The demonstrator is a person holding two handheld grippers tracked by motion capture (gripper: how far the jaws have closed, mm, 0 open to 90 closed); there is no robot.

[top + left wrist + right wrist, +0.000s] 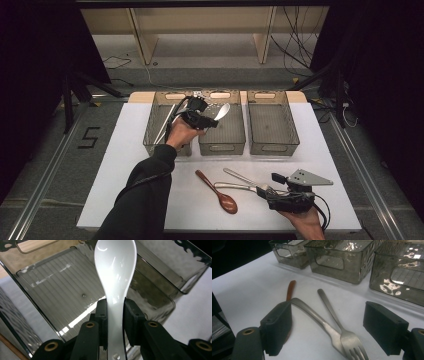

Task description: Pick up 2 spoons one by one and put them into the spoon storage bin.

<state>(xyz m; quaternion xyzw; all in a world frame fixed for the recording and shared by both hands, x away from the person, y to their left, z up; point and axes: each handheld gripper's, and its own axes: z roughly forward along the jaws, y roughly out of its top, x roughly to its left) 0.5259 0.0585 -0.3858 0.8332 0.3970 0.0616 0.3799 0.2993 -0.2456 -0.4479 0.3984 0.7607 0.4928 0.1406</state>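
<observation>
My left gripper (210, 120) is shut on the handle of a glossy white spoon (223, 111), which it holds above the middle smoky plastic bin (222, 144). In the left gripper view the spoon (116, 272) rises between the two black jaws with its bowl over the bin's ribbed floor (57, 290). At the near right of the table my right gripper (269, 186) stands open over two metal forks (239, 176). In the right gripper view the forks (329, 307) lie crossed between the wide-apart jaws. A brown wooden spoon (220, 195) lies left of them.
Three smoky bins stand in a row at the back of the white table. The left bin (162, 127) holds some long thin utensils, and the right bin (272, 125) looks bare. The brown spoon's handle (291, 288) shows behind my right gripper's left jaw.
</observation>
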